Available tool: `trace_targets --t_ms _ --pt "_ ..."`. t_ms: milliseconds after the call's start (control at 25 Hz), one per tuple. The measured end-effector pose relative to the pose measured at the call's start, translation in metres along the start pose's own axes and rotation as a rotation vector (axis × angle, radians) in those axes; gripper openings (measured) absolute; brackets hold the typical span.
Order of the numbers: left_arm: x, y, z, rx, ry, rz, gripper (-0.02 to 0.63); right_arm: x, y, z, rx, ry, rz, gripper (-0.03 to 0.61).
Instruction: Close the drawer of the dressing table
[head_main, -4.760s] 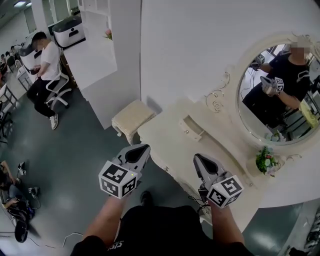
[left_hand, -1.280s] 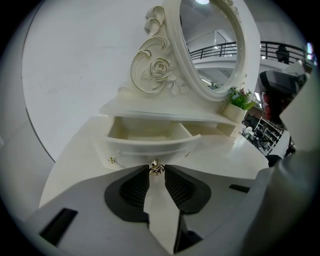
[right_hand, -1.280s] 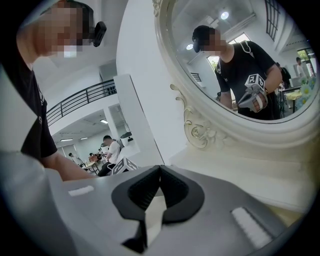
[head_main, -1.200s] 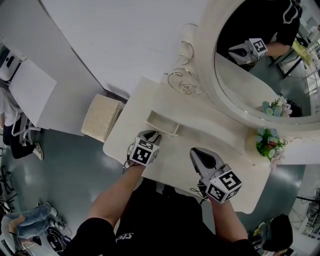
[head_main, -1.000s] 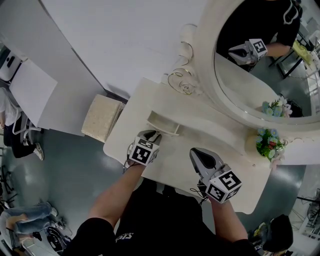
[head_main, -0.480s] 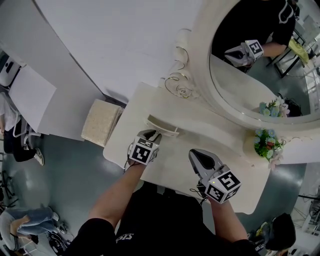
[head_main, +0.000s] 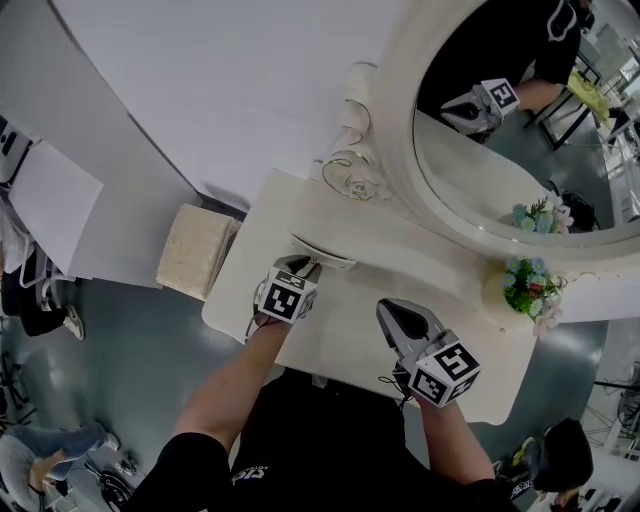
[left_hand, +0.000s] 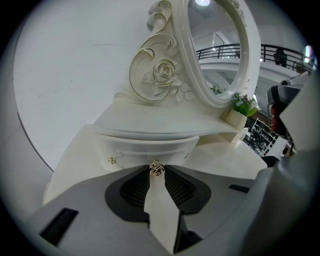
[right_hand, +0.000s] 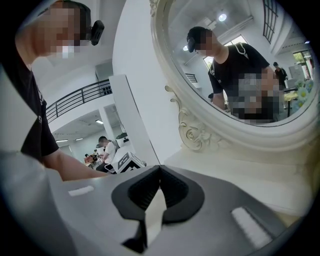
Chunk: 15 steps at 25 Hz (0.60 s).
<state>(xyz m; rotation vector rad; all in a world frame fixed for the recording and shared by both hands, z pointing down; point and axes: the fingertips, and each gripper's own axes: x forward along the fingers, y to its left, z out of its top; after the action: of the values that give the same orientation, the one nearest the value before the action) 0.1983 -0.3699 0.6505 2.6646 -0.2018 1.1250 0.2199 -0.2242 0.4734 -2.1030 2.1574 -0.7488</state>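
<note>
the left gripper (head_main: 299, 266) pointed down at the front of the drawer (head_main: 322, 252), and in its own view the jaws of the left gripper (left_hand: 156, 173) stood narrow, their tips pinched on the small gold knob (left_hand: 156, 168) in the middle of the drawer front (left_hand: 145, 150). the drawer lay straight ahead of those jaws, touching them through the knob. it was nearly pushed in under the raised shelf of the dressing table, with only a narrow strip of it showing from above. a second small gold ornament (left_hand: 111, 160) sat on the drawer front to the left of the jaws. above and beyond the tips rose the carved rose scroll (left_hand: 160, 75) and the oval mirror (head_main: 500, 130). the right gripper (head_main: 392, 312) hung over the pale surface (head_main: 350, 320), well to the right of the left jaws and apart from the drawer. in its own view the right gripper (right_hand: 160, 170) had its jaws together at the tips with nothing between them. a small pot of flowers (head_main: 525, 285) stood on the surface beyond and to the right of the right jaws, near the mirror frame. a cushioned stool (head_main: 190, 252) stood on the floor to the left of the left jaws, just beside the end of the dressing table.
</note>
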Motion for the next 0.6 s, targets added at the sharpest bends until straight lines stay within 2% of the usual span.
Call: trace_targets --t_ms 600 --pt "0.014 0.004 0.007 0.022 0.015 -0.061 0.097 0.005 0.001 -0.003 0.024 -0.003 -0.061 0.011"
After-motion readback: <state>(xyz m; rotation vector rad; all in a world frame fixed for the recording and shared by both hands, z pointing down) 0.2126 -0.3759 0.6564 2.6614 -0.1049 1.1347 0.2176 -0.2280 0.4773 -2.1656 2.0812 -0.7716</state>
